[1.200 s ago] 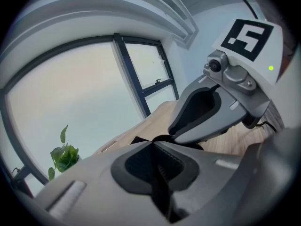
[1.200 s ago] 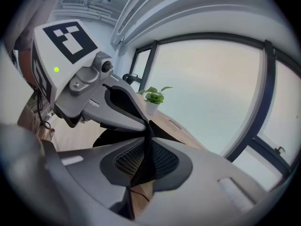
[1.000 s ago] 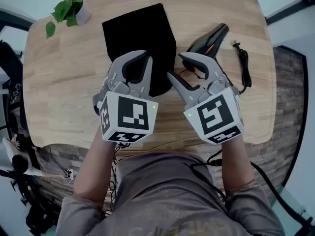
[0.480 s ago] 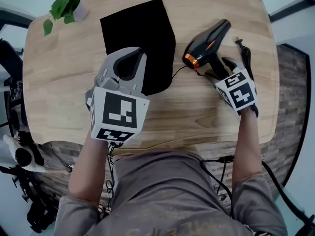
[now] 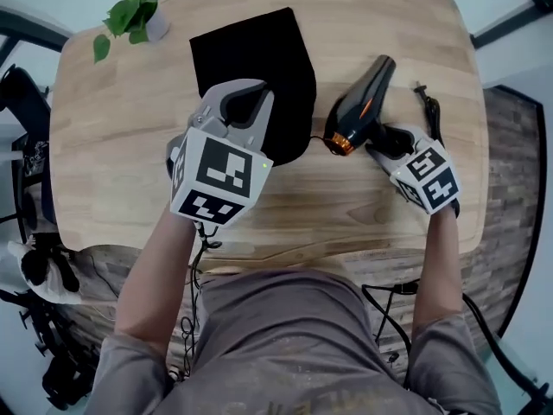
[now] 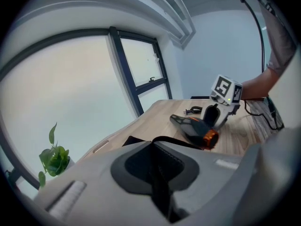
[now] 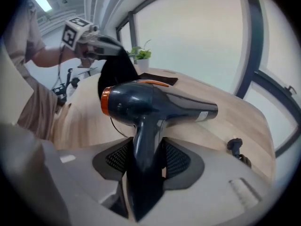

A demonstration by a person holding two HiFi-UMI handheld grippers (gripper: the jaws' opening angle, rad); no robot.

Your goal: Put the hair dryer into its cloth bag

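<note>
Your right gripper (image 5: 390,143) has swung away from the cloth bag (image 5: 255,50) and dropped to the hair dryer (image 5: 361,109), which lies on the table (image 5: 112,145) just right of the bag, its orange-ringed end nearest the bag's near corner. The jaws have just been closing from wide apart and now stand half open around the dryer's handle, pads pressed against it. Your left gripper (image 5: 246,93) stays at the bag's near edge, jaws closed on a fold of black cloth. The dryer looks ready to lift toward that held edge; its cord (image 5: 428,102), farther right of the bag, may drag.
</note>
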